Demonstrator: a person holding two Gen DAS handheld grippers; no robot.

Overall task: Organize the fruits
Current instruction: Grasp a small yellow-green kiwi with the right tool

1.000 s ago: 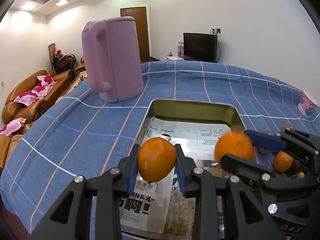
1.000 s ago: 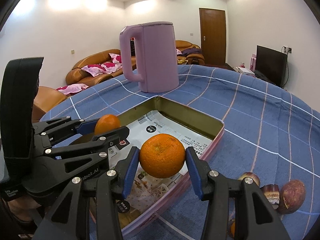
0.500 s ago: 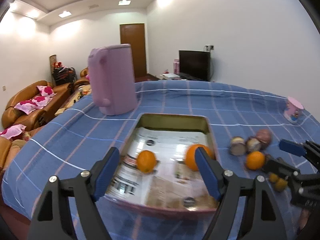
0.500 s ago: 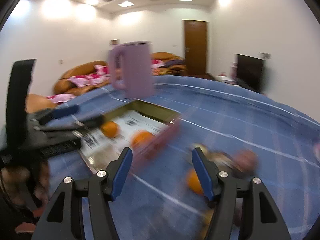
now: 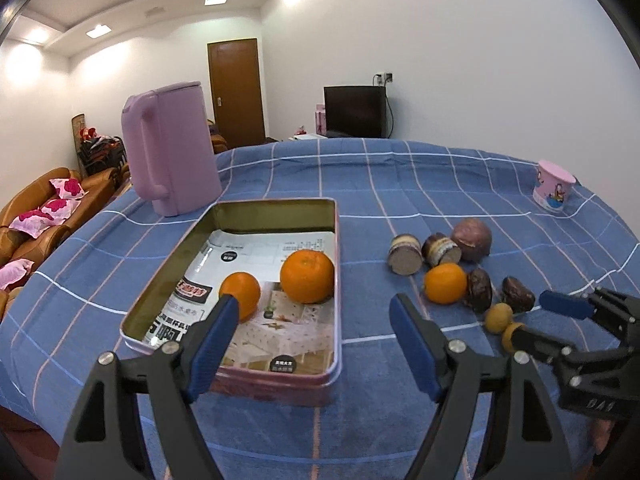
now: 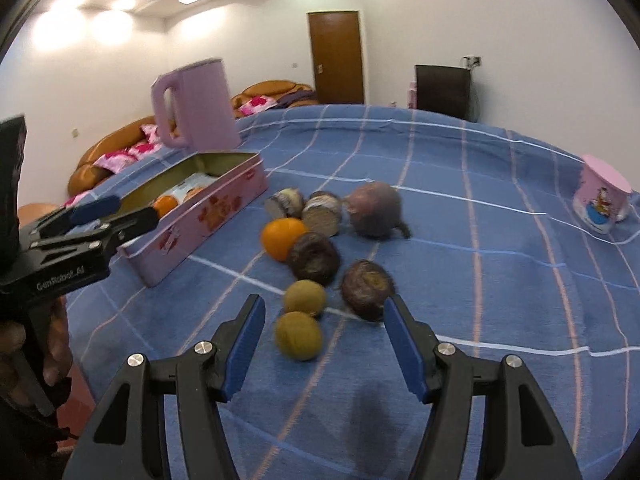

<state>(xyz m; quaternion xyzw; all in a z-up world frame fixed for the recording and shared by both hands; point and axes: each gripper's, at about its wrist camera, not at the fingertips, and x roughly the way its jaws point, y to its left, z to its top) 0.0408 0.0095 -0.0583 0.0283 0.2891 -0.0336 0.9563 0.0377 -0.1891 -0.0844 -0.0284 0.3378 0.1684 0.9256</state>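
Observation:
A pink tin tray [image 5: 337,240] [image 6: 200,224] lined with paper holds a small orange [image 5: 241,294] and a larger orange [image 5: 307,276]. To its right on the cloth lie a third orange [image 5: 445,283] [image 6: 282,237], several dark brown fruits [image 5: 480,289] [image 6: 314,258] and two small yellow-brown fruits [image 6: 299,335]. My left gripper [image 5: 313,343] is open and empty, held back above the tray's near end. My right gripper [image 6: 323,347] is open and empty, just short of the yellow-brown fruits; it also shows in the left wrist view [image 5: 544,322].
A tall pink kettle [image 5: 172,148] [image 6: 196,108] stands behind the tray. A pink cartoon cup [image 5: 553,185] [image 6: 602,199] stands at the far right of the blue checked tablecloth [image 5: 400,176]. Sofas and the table's left edge lie beyond.
Both grippers let go of their oranges into the tray, opened and drew back. The right gripper swung right, over the loose fruits.

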